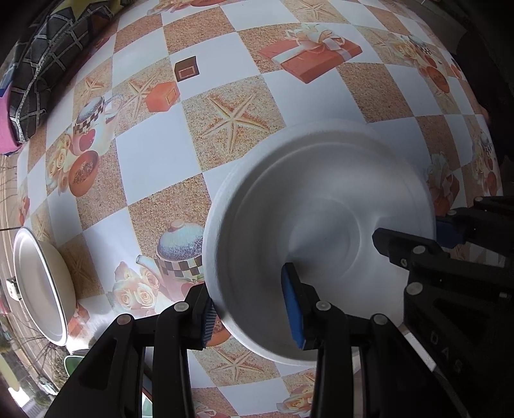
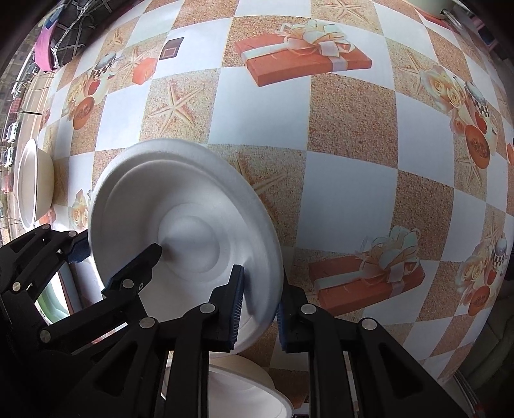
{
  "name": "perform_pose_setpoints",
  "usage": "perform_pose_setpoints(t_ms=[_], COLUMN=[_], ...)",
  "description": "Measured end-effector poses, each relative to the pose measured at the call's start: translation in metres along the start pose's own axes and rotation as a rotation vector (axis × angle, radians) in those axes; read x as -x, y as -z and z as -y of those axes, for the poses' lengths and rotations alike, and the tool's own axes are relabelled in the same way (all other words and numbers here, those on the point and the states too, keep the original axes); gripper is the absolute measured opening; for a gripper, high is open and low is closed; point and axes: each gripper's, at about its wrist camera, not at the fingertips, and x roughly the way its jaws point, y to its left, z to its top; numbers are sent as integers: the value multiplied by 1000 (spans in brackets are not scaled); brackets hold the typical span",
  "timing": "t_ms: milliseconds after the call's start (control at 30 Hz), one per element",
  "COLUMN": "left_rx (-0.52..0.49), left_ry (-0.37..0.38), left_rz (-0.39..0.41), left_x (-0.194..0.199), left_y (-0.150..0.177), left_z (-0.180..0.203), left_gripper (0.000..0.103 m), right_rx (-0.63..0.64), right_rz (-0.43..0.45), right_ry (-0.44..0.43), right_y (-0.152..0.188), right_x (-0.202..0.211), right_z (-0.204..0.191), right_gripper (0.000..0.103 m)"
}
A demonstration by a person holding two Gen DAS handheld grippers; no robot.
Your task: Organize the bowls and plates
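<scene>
A white foam plate (image 1: pixel 321 199) (image 2: pixel 180 193) is held between both grippers above the checkered tablecloth (image 1: pixel 154 154) (image 2: pixel 347 122). My left gripper (image 1: pixel 249 289) is shut on its near-left rim, one blue pad inside the dish and one outside. In the right wrist view the left gripper (image 2: pixel 119 250) shows at the plate's left side. My right gripper (image 2: pixel 261 283) is shut on the opposite rim, again with one pad inside and one outside. It appears at the plate's right edge in the left wrist view as the right gripper (image 1: pixel 408 228).
A white bowl (image 1: pixel 41 289) (image 2: pixel 32 186) stands near the table's left edge. Another white bowl (image 2: pixel 244 389) lies under my right gripper. A dark plaid cloth (image 1: pixel 48 58) (image 2: pixel 74 25) lies at the far left corner.
</scene>
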Motion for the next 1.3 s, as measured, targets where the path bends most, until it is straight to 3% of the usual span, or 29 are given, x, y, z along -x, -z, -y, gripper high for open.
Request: perform_pose_setpoints(t_ms=[300, 600, 967, 1300], left_rx=[-86, -215, -362, -447], left_ry=[5, 20, 59, 99], left_rz=[76, 118, 116, 37], left_x=[38, 68, 81, 65], left_y=[10, 44, 88, 113], left_z=[19, 52, 76, 85], left_gripper=[40, 40, 40, 40], right_rx=[-3, -80, -164, -198], right_rz=[70, 114, 114, 44], right_ry=[19, 12, 7, -13], right_y=[6, 42, 102, 140], right_x=[39, 66, 74, 52], right_z=[6, 21, 29, 23], right_gripper=[19, 19, 19, 19])
